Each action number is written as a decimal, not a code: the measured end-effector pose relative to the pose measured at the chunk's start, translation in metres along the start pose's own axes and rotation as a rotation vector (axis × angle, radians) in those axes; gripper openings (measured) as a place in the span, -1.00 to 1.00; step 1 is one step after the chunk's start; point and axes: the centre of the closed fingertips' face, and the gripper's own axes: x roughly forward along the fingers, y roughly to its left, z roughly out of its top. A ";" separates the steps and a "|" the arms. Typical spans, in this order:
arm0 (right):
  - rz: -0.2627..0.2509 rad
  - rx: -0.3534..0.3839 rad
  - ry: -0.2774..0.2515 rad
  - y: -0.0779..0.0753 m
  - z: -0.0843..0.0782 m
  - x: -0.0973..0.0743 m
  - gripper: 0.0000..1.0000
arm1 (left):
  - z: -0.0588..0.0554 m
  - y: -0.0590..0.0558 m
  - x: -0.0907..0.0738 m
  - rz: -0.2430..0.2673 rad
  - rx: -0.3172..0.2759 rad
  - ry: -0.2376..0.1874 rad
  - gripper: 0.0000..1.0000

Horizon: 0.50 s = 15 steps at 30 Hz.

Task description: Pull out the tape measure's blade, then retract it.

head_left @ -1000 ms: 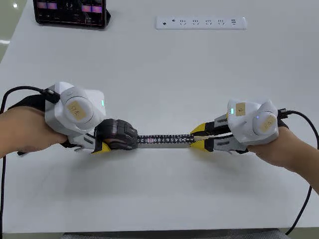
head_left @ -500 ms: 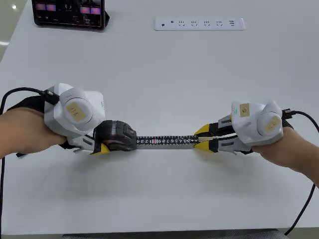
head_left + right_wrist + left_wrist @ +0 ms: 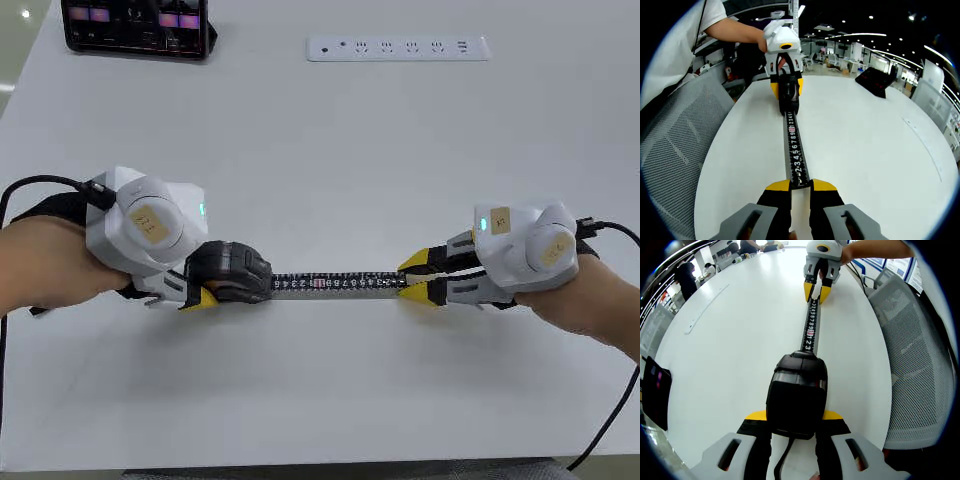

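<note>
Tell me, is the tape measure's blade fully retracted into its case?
No, a numbered stretch of blade runs from the case to the right hand-held gripper, which is shut on its end.

Two hand-held grippers (image 3: 205,292) (image 3: 412,281), one tape measure (image 3: 232,272), one power strip (image 3: 398,47)

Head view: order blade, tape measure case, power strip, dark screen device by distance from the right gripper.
1. Blade, clamped in the right gripper.
2. Tape measure case, to the left.
3. Power strip, far edge.
4. Dark screen device, far left corner.
</note>
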 end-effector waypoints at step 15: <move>-0.008 0.005 0.017 -0.001 -0.008 -0.010 -0.82 | 0.000 0.000 -0.001 0.002 0.005 0.004 -0.43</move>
